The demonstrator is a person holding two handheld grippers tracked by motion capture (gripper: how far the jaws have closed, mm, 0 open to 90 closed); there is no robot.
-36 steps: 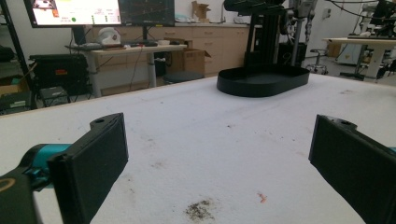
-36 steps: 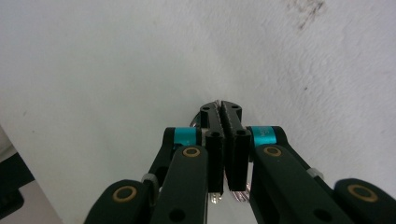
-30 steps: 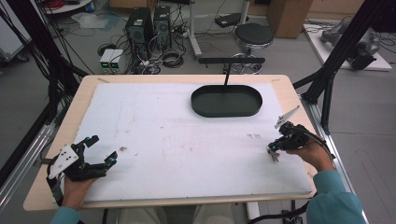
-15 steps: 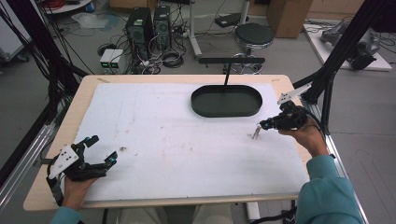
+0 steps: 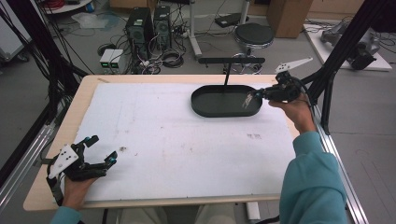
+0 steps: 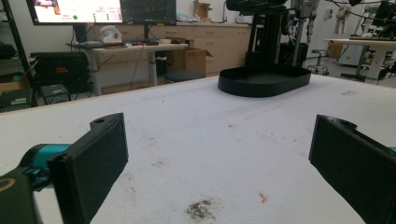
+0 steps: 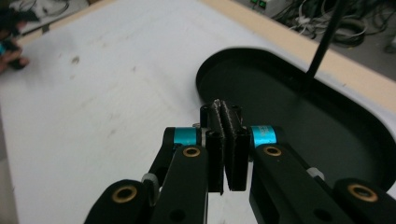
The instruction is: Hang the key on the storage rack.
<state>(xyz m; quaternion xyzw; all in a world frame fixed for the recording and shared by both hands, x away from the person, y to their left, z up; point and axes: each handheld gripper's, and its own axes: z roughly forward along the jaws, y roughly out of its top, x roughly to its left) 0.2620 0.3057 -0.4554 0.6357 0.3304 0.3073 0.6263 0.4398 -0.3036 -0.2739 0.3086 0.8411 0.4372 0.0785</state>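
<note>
A black oval tray [image 5: 201, 110] sits at the back right of the white mat [image 5: 177, 140]. My right gripper [image 5: 247, 99] hovers over the tray's right end, a hand holding it. Seen from the right gripper view, its jaws press flat together above the tray's near rim [image 7: 205, 70], the right gripper [image 7: 224, 110] shut. A small pale glint shows at the tips in the high view; I cannot tell what it is. My left gripper [image 5: 103, 148] rests at the mat's front left corner, open, nothing between its pads [image 6: 93, 163]. The tray [image 6: 261, 86] lies far ahead of it.
A thin black post [image 5: 226, 75] with a crossbar stands at the tray's back edge. Small dark stains mark the mat [image 6: 201, 210]. Black frame struts [image 5: 336, 60] rise at the table's right side. The wooden table edge [image 5: 140, 201] borders the mat.
My right gripper has travelled from the mat's front right up and back to above the tray's right end, still shut. The left gripper has stayed put.
</note>
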